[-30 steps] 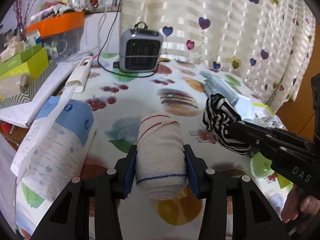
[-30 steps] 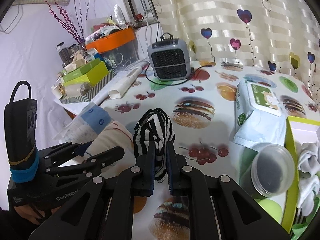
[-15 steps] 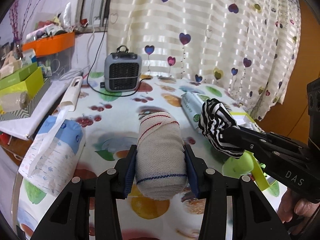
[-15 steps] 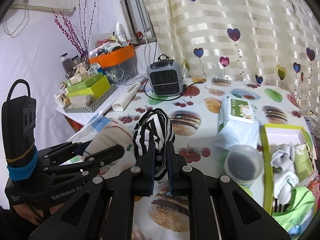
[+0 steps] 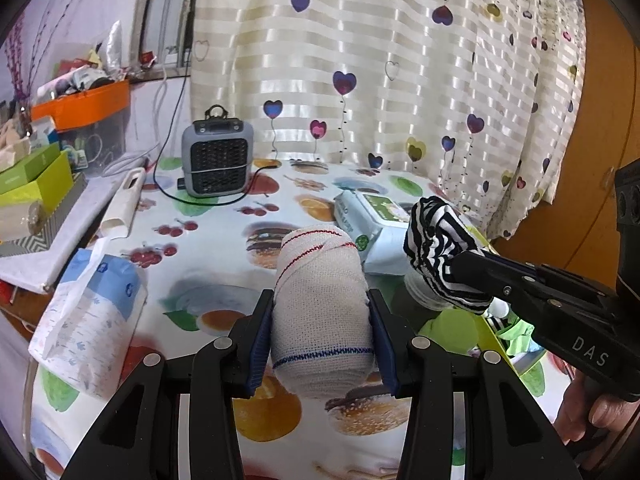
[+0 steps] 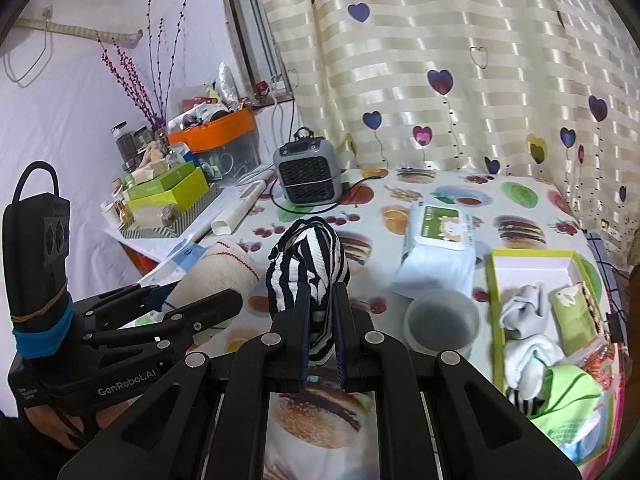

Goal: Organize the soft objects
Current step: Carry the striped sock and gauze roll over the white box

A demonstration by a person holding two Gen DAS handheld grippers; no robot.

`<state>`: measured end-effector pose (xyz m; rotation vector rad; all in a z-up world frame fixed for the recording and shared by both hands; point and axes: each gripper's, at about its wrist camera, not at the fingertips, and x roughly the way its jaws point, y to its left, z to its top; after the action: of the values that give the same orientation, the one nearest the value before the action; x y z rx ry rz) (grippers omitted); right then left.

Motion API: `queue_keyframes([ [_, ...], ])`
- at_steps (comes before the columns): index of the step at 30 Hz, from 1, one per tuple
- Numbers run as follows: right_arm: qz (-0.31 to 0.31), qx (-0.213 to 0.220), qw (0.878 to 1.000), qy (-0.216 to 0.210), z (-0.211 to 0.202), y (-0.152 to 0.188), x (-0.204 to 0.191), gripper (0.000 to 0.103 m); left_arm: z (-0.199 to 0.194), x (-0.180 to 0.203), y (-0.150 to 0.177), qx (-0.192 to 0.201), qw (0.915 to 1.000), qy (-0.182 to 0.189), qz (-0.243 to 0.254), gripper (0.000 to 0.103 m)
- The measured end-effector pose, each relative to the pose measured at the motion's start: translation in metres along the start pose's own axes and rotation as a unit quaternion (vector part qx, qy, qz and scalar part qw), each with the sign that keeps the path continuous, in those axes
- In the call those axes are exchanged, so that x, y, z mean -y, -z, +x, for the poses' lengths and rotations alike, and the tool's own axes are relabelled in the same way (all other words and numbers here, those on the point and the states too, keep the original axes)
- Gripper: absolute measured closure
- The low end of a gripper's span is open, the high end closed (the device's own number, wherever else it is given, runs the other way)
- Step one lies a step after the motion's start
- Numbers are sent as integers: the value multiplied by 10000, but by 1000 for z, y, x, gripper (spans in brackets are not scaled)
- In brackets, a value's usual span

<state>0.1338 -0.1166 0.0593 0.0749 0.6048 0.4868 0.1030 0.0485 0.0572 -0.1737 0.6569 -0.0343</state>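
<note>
My left gripper [image 5: 320,320] is shut on a white bandage roll [image 5: 320,300] with red and blue stitching, held above the patterned table. The same roll [image 6: 220,270] shows at the left of the right wrist view. My right gripper [image 6: 320,304] is shut on a black-and-white striped cloth bundle [image 6: 308,268], which bulges above the fingertips; it appears at the right of the left wrist view as the striped bundle [image 5: 440,248]. A green-rimmed box [image 6: 496,320] at the right holds white socks [image 6: 524,328] and a green cloth [image 6: 568,392].
A grey heater [image 5: 217,152] with its cord stands at the back. A wet-wipes pack [image 6: 438,248] and a clear round tub [image 6: 442,320] lie mid-table. A tissue pack [image 5: 92,312] sits at the left edge, cluttered boxes [image 6: 168,192] beyond. Heart curtains hang behind.
Both grippers have risen and shifted to the right over the table with their loads still held. The green-rimmed box has come further into the right wrist view.
</note>
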Motion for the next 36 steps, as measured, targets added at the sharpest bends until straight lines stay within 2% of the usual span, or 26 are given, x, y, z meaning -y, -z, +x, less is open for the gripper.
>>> queue_keyframes([
  [23, 334, 276, 9974, 572, -34, -6, 54, 92, 13, 43, -15, 78, 9986, 476, 222, 59],
  [36, 742, 405, 9901, 1117, -51, -4, 108, 92, 29, 67, -22, 56, 9968, 727, 333, 59],
])
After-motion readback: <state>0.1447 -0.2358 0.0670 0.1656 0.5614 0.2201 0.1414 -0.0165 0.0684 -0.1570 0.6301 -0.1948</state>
